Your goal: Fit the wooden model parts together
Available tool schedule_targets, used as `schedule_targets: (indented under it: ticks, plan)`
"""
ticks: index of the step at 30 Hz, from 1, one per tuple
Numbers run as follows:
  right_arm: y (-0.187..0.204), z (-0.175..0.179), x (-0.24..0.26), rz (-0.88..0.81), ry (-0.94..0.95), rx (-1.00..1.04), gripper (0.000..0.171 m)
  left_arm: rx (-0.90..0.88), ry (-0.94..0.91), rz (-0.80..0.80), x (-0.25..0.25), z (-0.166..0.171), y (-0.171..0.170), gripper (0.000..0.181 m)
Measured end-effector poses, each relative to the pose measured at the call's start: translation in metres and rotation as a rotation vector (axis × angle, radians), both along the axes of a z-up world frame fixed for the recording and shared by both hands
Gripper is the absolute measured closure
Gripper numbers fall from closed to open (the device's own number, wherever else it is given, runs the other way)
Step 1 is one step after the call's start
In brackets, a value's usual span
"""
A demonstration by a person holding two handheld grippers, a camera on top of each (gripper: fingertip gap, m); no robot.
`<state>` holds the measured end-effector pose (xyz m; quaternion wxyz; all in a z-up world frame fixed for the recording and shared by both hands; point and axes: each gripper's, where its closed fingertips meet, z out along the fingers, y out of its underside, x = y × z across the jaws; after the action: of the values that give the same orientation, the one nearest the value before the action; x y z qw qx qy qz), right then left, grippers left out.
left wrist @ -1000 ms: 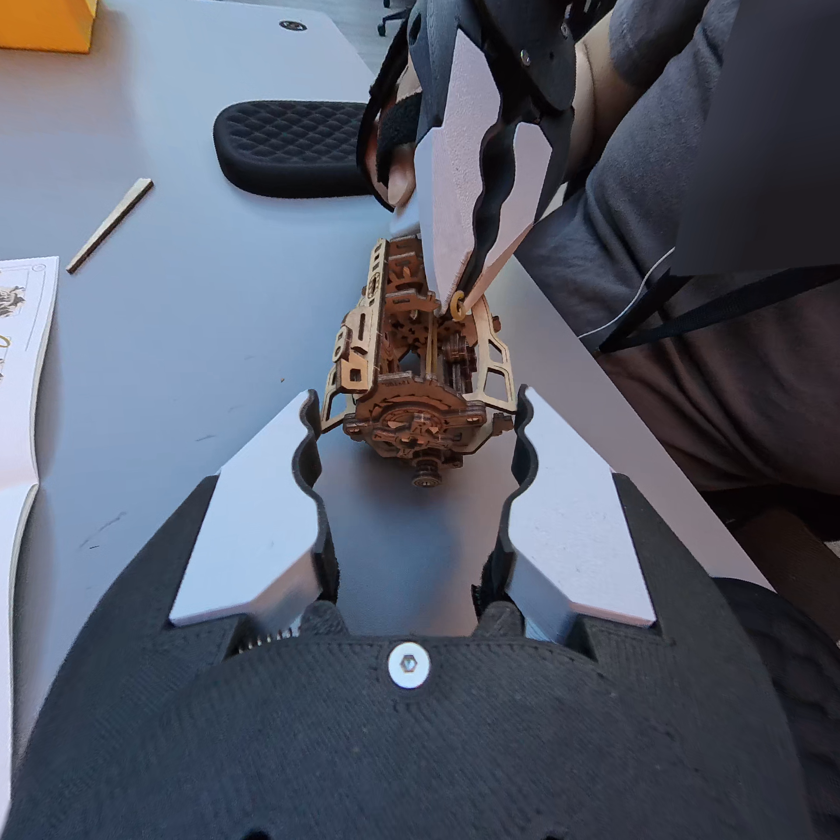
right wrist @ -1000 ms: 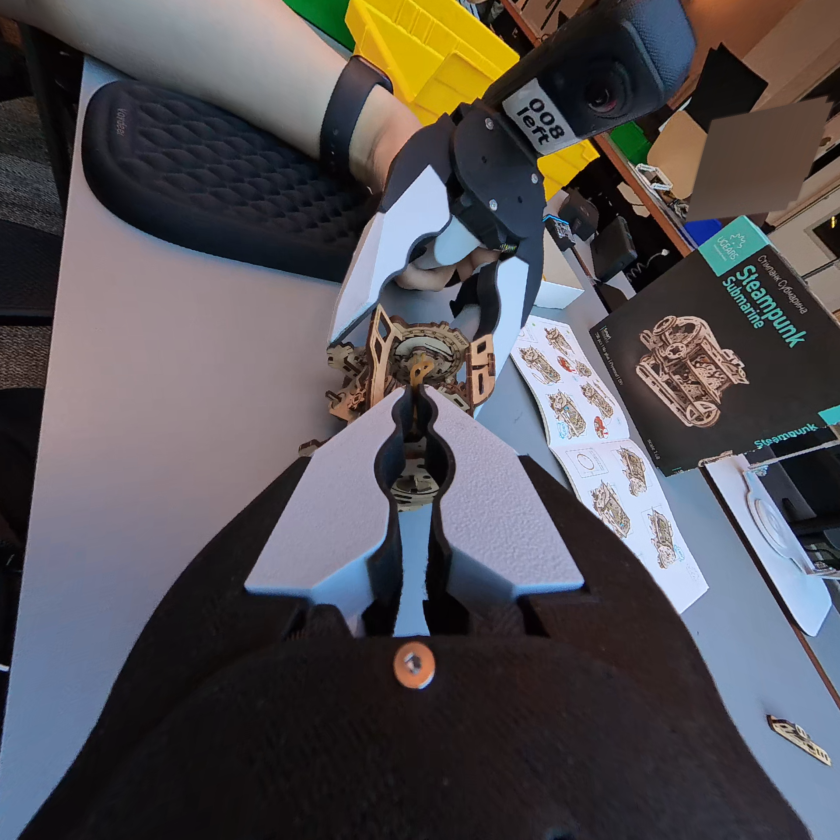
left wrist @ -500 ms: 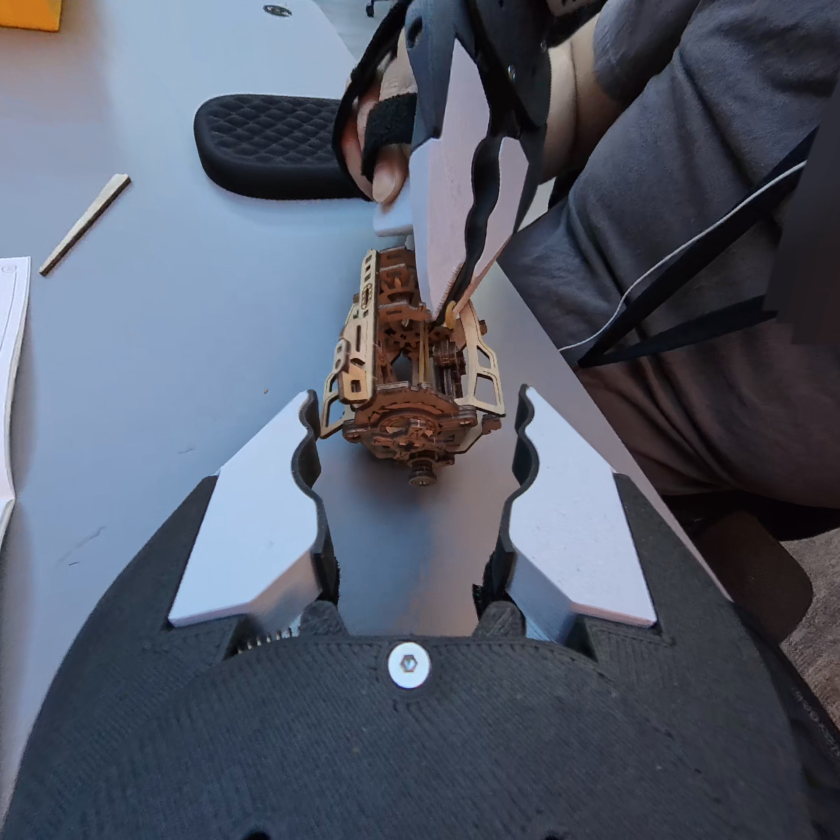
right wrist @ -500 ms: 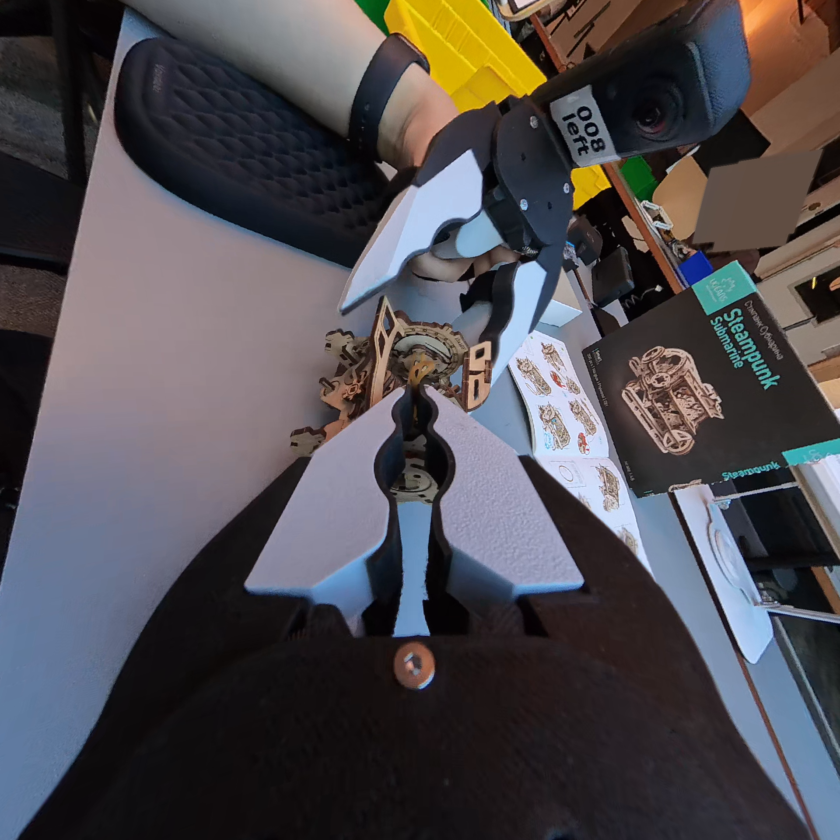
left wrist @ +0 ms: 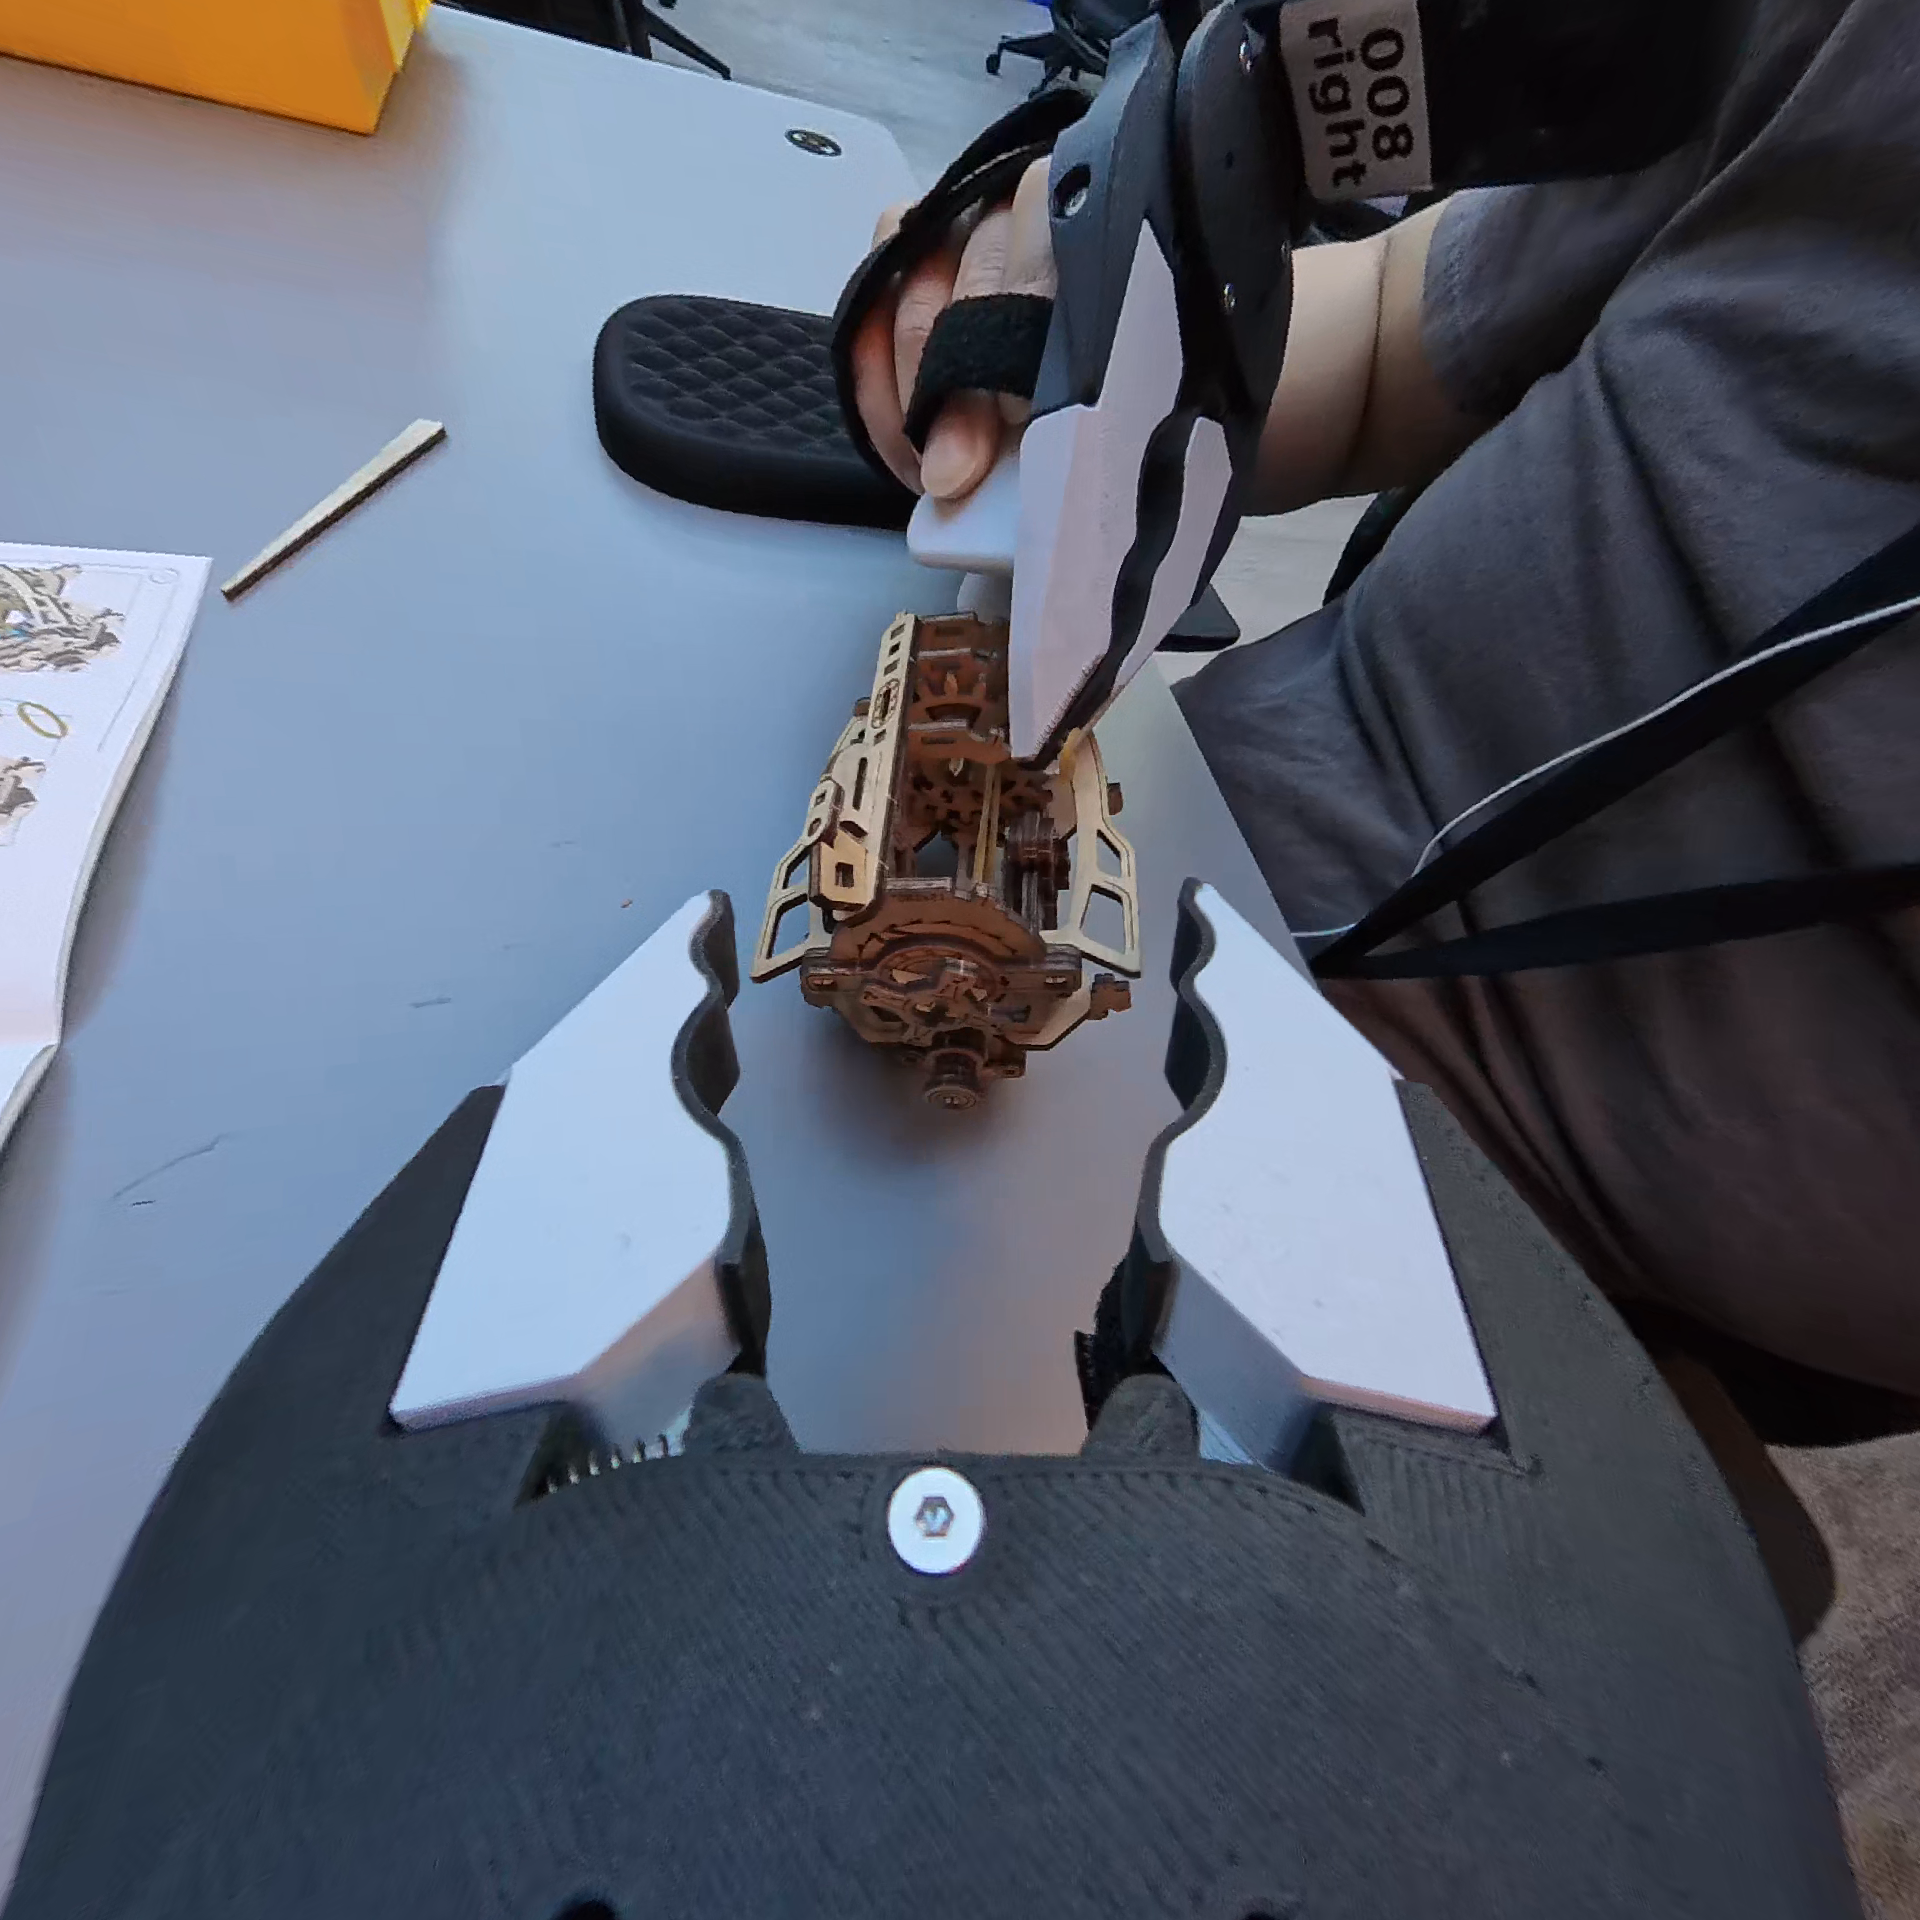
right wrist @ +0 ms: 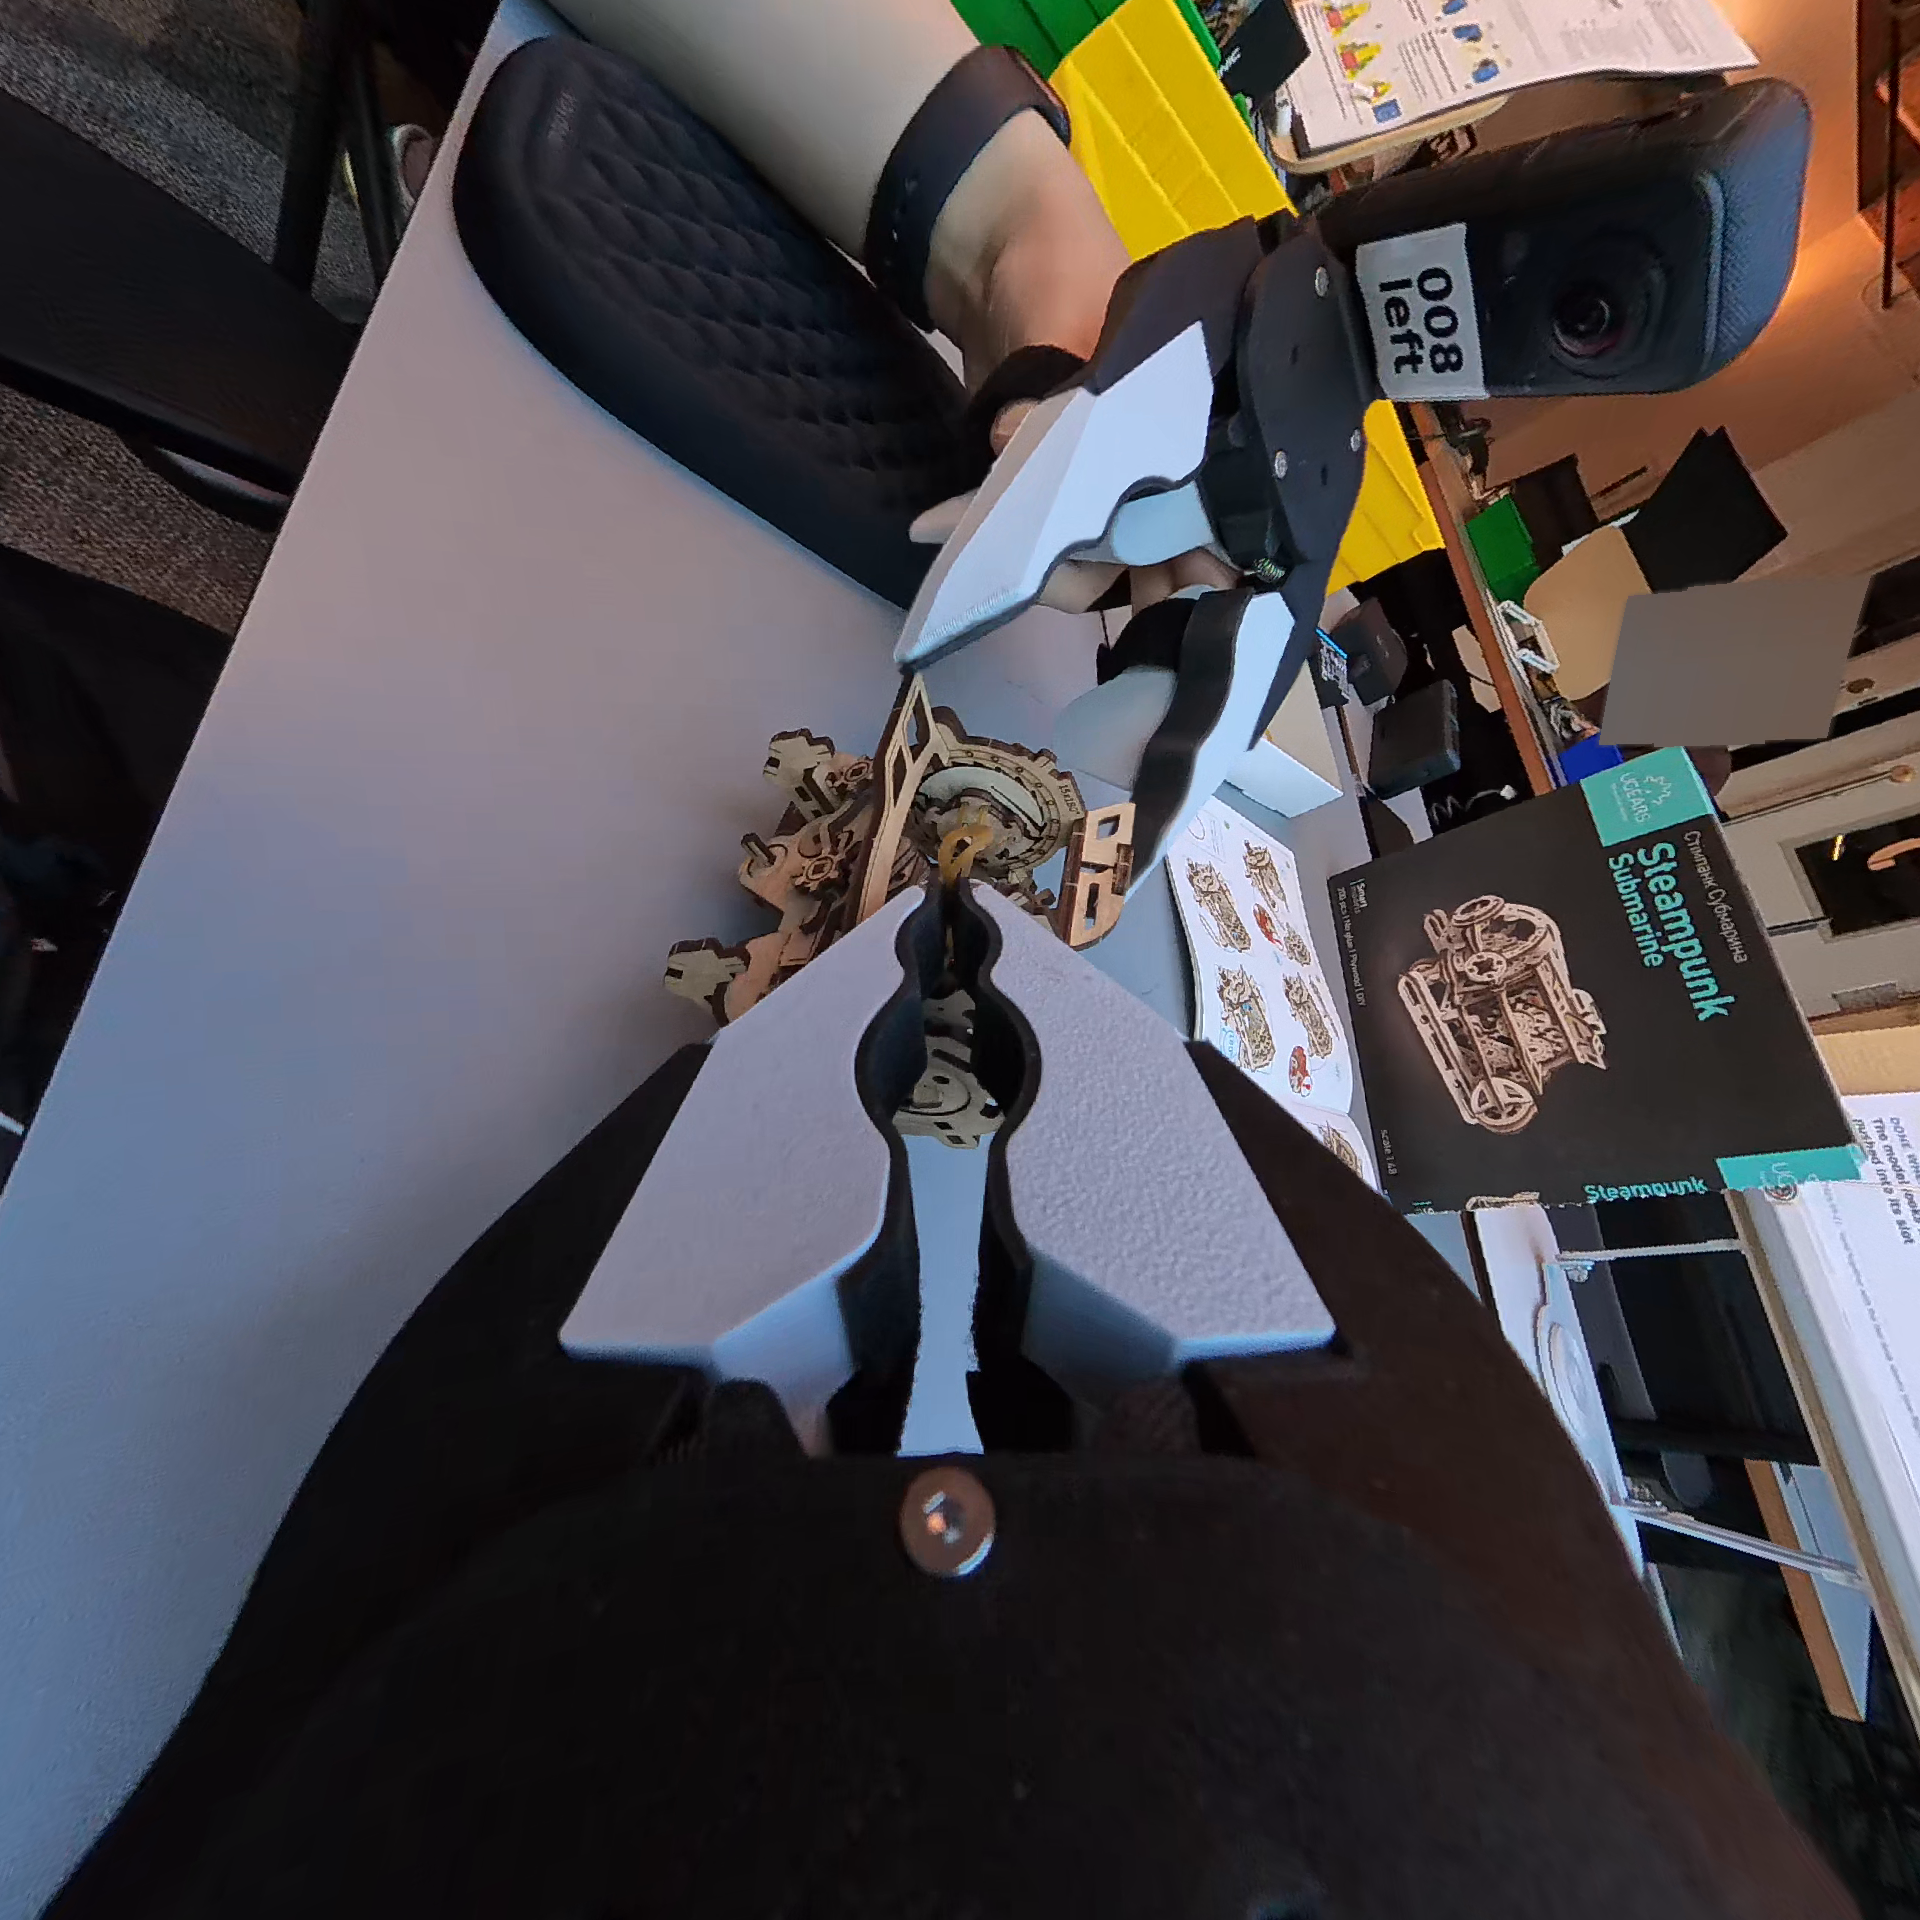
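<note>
The brown wooden model lies on the grey table just ahead of my left gripper, which is open and empty, with its fingers apart from the model on both sides. My right gripper comes down from above and is shut on a small yellow ring held at the model's top. In the right wrist view the right gripper pinches the ring against the model. The open left gripper hovers just behind the model.
A black padded wrist rest lies behind the model. A wooden strip and an instruction booklet lie to the left. A black kit box and yellow bins stand beyond. The table edge and a person's lap are at the right. Less than 4 cm separates the two grippers' tips.
My left gripper has drawn back and up from the model, still open. My right gripper has turned more upright, keeping the ring at the model's top.
</note>
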<state>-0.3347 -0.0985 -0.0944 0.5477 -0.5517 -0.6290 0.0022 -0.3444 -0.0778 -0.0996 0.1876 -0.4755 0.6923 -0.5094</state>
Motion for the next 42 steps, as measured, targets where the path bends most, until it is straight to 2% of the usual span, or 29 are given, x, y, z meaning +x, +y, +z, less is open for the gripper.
schedule_targets:
  ticks: [4, 9, 15, 18, 29, 42]
  plan:
    - [0.001, 0.000, 0.000, -0.002, -0.006, 0.000, 0.171, -0.059, 0.061, -0.007, 0.001, -0.001, -0.012, 0.098]
    - [0.001, 0.000, -0.002, -0.004, -0.009, 0.004, 0.171, 0.040, 0.032, 0.035, 0.004, -0.006, -0.008, 0.113]
    - [0.003, 0.000, 0.000, -0.014, -0.008, 0.006, 0.171, 0.086, 0.041, 0.026, -0.001, -0.011, -0.006, 0.112]
    - [0.005, 0.000, 0.002, -0.018, -0.017, 0.010, 0.171, 0.113, 0.031, 0.033, 0.001, -0.012, -0.006, 0.118]
    - [0.007, 0.000, -0.002, -0.005, -0.007, -0.072, 0.171, 0.071, 0.041, 0.079, 0.003, -0.011, -0.006, 0.119]
    - [0.011, -0.001, -0.011, -0.081, -0.079, -0.164, 0.171, 0.060, 0.052, 0.107, 0.007, -0.012, -0.006, 0.119]
